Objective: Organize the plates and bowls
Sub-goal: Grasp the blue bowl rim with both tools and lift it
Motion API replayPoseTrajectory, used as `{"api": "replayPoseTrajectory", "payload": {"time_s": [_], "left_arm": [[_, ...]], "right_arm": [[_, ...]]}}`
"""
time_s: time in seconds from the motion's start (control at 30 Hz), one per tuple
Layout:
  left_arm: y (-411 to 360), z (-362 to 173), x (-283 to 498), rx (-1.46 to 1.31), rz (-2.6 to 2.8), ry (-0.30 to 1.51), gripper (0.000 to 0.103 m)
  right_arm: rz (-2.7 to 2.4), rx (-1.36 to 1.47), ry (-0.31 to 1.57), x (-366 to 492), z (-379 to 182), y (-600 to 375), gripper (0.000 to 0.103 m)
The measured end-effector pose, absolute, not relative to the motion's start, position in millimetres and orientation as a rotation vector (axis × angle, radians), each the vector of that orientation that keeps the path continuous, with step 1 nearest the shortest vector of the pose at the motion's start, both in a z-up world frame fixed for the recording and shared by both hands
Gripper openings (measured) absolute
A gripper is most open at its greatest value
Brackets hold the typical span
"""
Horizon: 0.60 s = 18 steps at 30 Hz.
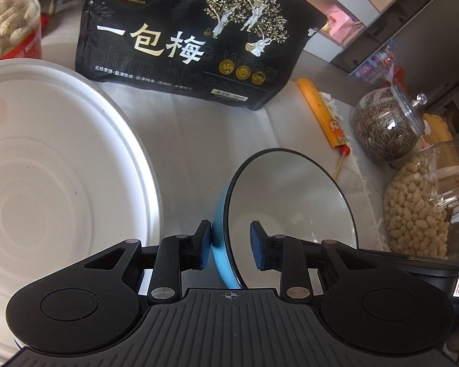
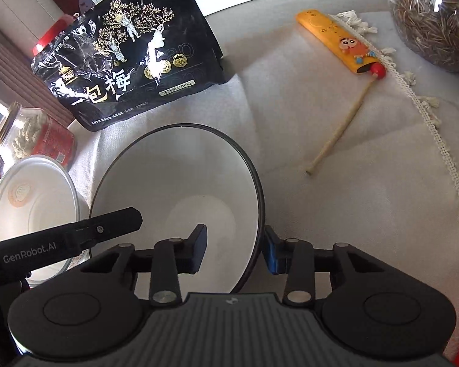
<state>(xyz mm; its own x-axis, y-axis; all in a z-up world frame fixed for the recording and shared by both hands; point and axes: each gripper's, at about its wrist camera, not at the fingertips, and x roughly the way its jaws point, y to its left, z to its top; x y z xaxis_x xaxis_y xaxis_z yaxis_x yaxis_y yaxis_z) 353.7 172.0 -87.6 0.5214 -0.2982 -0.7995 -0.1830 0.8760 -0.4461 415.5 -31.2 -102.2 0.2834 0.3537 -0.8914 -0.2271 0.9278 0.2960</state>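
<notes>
A bowl, blue outside and white inside with a dark rim, sits on the tablecloth between both grippers (image 1: 290, 202) (image 2: 180, 202). My left gripper (image 1: 231, 244) straddles its left rim, one pad touching the blue wall outside, the other pad inside and apart from the wall. My right gripper (image 2: 234, 249) straddles its right rim, jaws wide, pads not pressing. A large white bowl (image 1: 61, 165) stands to the left, also in the right wrist view (image 2: 33, 195). The left gripper's finger (image 2: 107, 226) shows over the blue bowl's left rim.
A black snack bag (image 1: 192, 36) (image 2: 131, 61) stands behind the bowls. A peanut jar (image 1: 9, 18) (image 2: 30, 137) stands far left. A seed jar (image 1: 385, 125) (image 2: 434, 15), a nut jar (image 1: 428, 202) and a yellow chopstick case (image 1: 324, 113) (image 2: 336, 42) lie right.
</notes>
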Motion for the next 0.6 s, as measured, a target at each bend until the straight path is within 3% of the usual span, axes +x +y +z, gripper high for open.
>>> {"api": "replayPoseTrajectory", "payload": {"time_s": [0.1, 0.6], "left_arm": [[164.9, -84.2, 350.6, -0.5, -0.07, 1.062, 0.031], [141.0, -102.4, 357.1, -0.449, -0.12, 1.1, 0.031]], "right_arm": [[0.395, 0.124, 1.231, 413.8, -99.7, -37.2, 0.031], [0.397, 0.118, 1.251, 410.8, -107.1, -47.1, 0.032]]}}
